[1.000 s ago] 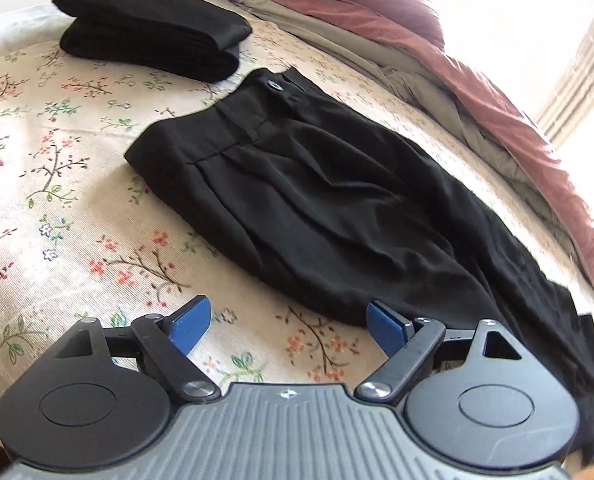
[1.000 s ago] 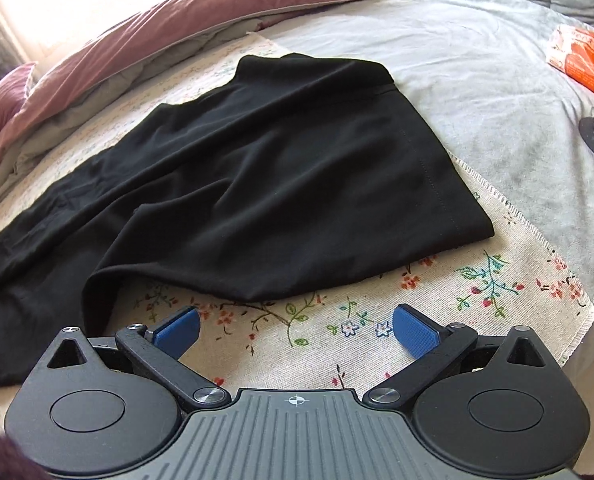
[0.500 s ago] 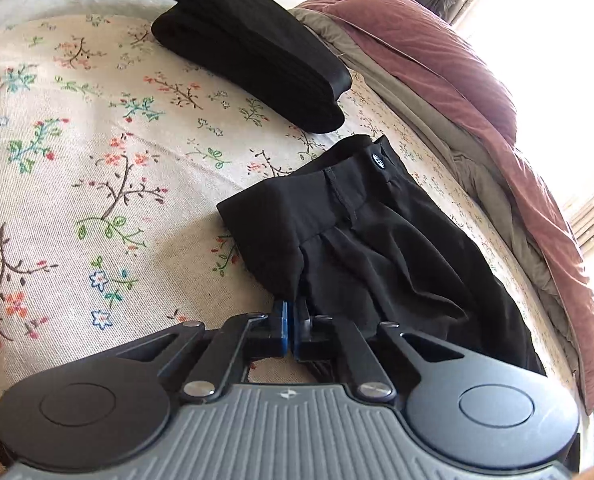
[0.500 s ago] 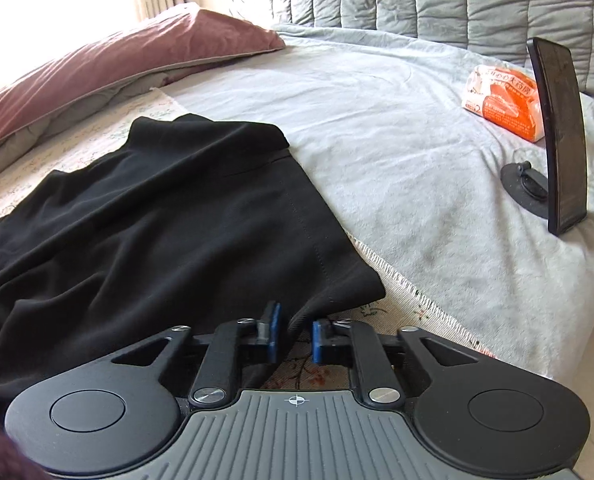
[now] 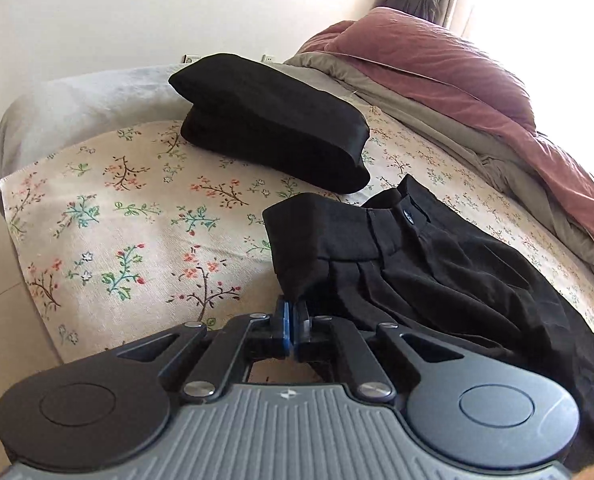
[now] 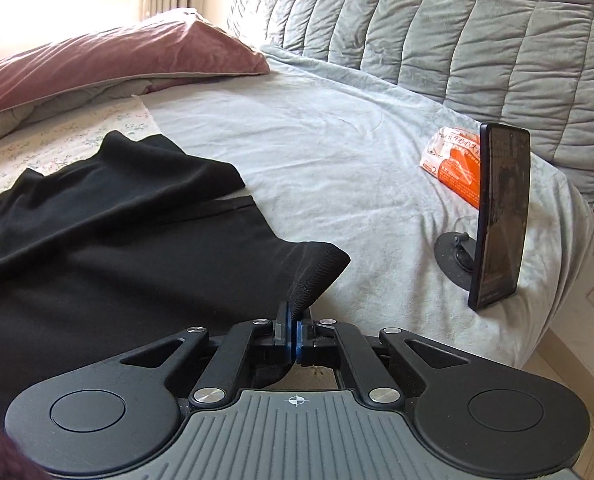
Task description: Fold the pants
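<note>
Black pants [image 5: 437, 272] lie across a floral cloth [image 5: 137, 216] on the bed. In the left wrist view my left gripper [image 5: 293, 312] is shut on the near corner of the waistband, which is lifted off the cloth; the waist button [image 5: 408, 213] shows further back. In the right wrist view the same pants [image 6: 97, 248] stretch away to the left, and my right gripper [image 6: 295, 322] is shut on the near corner of the leg hem, raised above the grey sheet [image 6: 337, 160].
Folded black pants [image 5: 273, 128] sit behind the waistband on the floral cloth. A mauve duvet [image 5: 457, 80] lines the far side. A phone on a stand [image 6: 497, 216] and an orange packet [image 6: 453, 164] lie right of the hem, before a quilted headboard [image 6: 457, 20].
Both grippers went from wide open to shut on the pants' corners, the left at the waistband, the right at the hem. Both corners have since lifted, and both views have tipped upward.
</note>
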Demonstrator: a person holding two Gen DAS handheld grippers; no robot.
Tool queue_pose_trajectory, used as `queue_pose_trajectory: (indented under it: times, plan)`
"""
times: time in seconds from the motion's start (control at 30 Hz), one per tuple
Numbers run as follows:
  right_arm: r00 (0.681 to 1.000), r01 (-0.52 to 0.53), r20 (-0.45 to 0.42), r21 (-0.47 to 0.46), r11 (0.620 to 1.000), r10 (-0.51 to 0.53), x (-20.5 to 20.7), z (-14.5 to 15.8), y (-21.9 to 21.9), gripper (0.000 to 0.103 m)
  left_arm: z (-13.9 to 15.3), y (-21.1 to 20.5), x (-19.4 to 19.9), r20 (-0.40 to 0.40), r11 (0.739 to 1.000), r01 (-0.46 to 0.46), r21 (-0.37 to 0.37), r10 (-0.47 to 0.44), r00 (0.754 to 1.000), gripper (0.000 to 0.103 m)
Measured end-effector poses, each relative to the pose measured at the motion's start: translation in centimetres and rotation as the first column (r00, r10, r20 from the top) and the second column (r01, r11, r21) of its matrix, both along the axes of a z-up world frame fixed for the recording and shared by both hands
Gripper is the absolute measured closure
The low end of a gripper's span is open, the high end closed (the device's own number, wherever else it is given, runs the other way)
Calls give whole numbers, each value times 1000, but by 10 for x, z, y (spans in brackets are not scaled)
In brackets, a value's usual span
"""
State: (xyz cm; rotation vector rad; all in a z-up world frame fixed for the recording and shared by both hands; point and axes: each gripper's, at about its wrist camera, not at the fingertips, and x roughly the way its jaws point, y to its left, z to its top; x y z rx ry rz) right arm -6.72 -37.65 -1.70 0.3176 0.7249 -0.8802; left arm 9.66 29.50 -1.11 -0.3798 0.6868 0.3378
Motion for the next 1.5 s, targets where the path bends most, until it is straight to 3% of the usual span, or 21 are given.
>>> queue_pose_trajectory:
  times: [0.13,0.27,0.4,0.47,0.5,0.53,0.57,0.6,0.63,0.83,1.0,1.17,1.3,1.5]
  plan:
    - [999,-3,-53,23,1000,4,-4,-3,-5,103,-5,6,-7,-52,1000,-9,21,10,999,92]
    - [991,5,-137,79,997,6,-3,-28,-6,103,-39,8,-6,-188,1000,-21,-1,21,982,91]
    - [984,-8,-179,49,999,17,1,-36,1,102,-38,-1,-5,-202,998,28,65,-14,979,90]
    - [983,-13,-181,46,999,21,1,-31,2,94,-34,-2,-8,-206,997,43,64,-29,978,75]
    - [984,0,-179,39,999,7,0,-27,2,82,-31,-3,-11,-203,997,42,65,-27,979,70]
    - [985,8,-172,20,1000,-4,-1,-22,4,68,-26,-6,-12,-196,996,47,75,-31,980,57]
    - [988,9,-157,1,1000,-8,-3,-14,6,60,-22,-8,-15,-188,995,53,89,-36,982,41]
    - [991,4,-135,-19,1000,-7,-5,-6,7,46,-16,-12,-19,-176,992,57,112,-36,984,34]
    - [994,-2,-114,-36,999,-2,-5,3,8,41,-11,-17,-23,-163,989,62,135,-39,986,27]
    - [997,-73,-11,4,997,73,15,28,6,36,20,-57,-24,-99,970,157,185,-141,985,9]
    - [989,-139,57,55,989,136,44,23,-8,36,38,-115,-14,-64,937,300,178,-293,954,1]
    - [983,-144,131,135,980,126,61,13,-31,35,51,-186,0,-61,884,445,142,-441,895,0]
    - [967,-155,234,206,966,106,73,4,-57,35,64,-266,18,-62,803,577,148,-575,816,0]
    - [948,-135,317,305,943,33,91,-11,-102,36,80,-420,69,-48,610,774,170,-779,625,0]
